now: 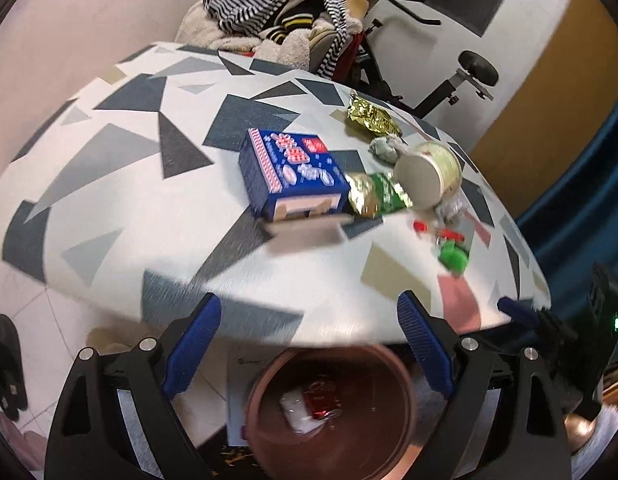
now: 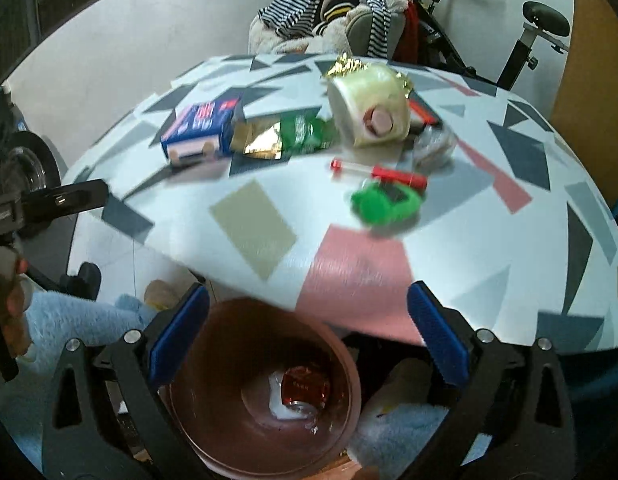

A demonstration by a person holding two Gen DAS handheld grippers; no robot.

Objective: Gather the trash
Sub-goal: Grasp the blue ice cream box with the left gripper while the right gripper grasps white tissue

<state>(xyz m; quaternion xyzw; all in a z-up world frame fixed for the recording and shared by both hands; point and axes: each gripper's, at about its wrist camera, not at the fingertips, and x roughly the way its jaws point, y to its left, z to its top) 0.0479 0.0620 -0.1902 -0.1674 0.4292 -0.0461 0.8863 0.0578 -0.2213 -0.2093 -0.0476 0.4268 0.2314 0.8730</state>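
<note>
Both of my grippers hang at the near edge of the desk (image 2: pixel 253 220), above a brown bin (image 2: pixel 261 392) on the floor below. Left gripper (image 1: pixel 309 344): jaws wide apart, nothing between them. Right gripper (image 2: pixel 307 332): jaws wide apart too, empty.

Inside the bin I see a red wrapper (image 2: pixel 305 390) lying on something white at the bottom.

Trash on the desk, all well beyond my jaws: a blue carton (image 1: pixel 289 172) with one end flap open; touching its right side, a gold-and-green foil wrapper (image 1: pixel 375 196); a cream round tub (image 1: pixel 427 176) tipped on its side beside that. Farther back, a crumpled gold foil packet (image 1: pixel 369 118). Nearer the right edge, a green item (image 2: pixel 387 202) with a red-and-clear tube (image 2: pixel 373 172) just behind it. Motion blur softens the nearer details.

Clothes (image 1: pixel 277 20) are piled behind the desk.
</note>
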